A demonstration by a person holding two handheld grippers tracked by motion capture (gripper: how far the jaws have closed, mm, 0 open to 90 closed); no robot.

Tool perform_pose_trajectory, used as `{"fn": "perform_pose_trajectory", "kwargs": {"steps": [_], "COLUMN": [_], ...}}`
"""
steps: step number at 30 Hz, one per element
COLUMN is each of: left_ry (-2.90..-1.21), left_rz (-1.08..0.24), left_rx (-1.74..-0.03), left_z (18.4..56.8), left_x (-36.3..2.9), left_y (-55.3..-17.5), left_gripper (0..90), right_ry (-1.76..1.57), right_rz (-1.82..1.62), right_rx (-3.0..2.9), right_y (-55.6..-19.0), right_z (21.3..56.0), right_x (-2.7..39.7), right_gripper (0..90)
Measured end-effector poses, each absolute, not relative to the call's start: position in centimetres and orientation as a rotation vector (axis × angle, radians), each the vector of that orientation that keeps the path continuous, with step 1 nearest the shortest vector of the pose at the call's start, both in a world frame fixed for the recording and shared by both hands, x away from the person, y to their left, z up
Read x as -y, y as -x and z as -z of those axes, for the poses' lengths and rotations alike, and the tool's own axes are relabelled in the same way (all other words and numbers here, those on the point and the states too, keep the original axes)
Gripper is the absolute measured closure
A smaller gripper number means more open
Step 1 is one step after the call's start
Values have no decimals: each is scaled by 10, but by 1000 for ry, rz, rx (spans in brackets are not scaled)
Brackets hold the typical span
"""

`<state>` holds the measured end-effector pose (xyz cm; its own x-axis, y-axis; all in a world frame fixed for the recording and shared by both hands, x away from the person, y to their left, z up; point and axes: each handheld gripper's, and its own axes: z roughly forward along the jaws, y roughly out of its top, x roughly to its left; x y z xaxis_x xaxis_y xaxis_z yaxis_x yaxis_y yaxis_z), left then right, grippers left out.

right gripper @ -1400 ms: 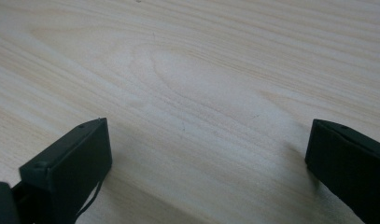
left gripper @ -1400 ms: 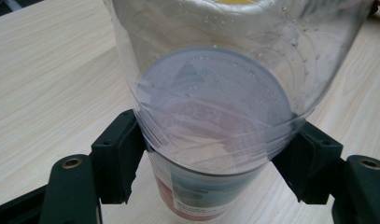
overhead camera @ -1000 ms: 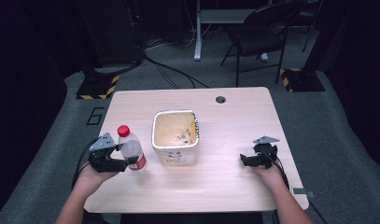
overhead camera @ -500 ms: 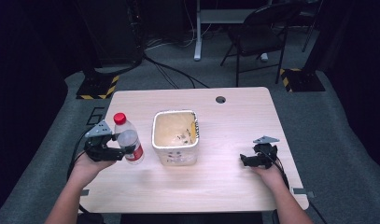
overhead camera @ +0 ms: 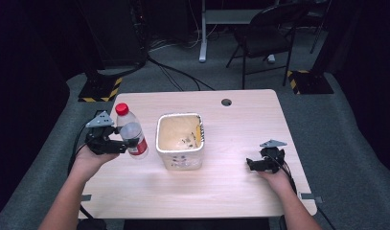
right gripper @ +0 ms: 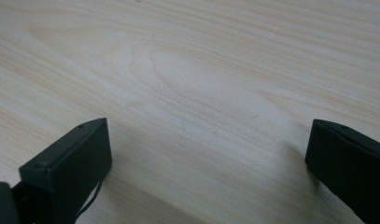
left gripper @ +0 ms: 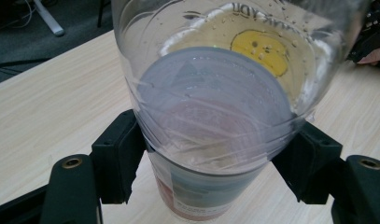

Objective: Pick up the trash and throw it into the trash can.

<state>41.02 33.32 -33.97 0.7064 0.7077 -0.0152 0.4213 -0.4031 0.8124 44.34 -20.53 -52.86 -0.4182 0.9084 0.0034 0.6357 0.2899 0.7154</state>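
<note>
A clear plastic bottle [overhead camera: 131,132] with a red cap and a red and white label hangs above the table's left side, tilted a little. My left gripper [overhead camera: 117,145] is shut on its body; in the left gripper view both black pads press the bottle [left gripper: 211,116] from either side. A white square tub [overhead camera: 180,142] with a yellowish inside stands at the table's middle, just right of the bottle. My right gripper [overhead camera: 250,165] rests low over the right side of the table, open, its jaws wide apart with bare wood [right gripper: 201,102] between them.
The light wooden table [overhead camera: 231,191] has a round cable hole [overhead camera: 226,102] near its far edge. Beyond it are a dark chair [overhead camera: 264,43], floor cables and yellow and black striped stand bases [overhead camera: 99,88]. Grey carpet surrounds the table.
My left gripper has lifted the bottle off the table and carried it up and slightly away from me. The right gripper has stayed where it was.
</note>
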Motion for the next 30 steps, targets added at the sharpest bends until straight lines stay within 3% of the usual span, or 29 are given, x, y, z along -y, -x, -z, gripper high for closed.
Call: {"fn": "perform_pose_trajectory", "kwargs": {"steps": [30], "left_ry": [-2054], "left_rz": [-430], "left_rx": [-761], "left_z": [297], "left_x": [-296], "left_y": [-422], "left_gripper": [297], "right_ry": [-1374], "right_rz": [-909], "right_rx": [-2168], "right_y": [-444], "right_z": [529], "right_x": [206], "right_gripper": [0]}}
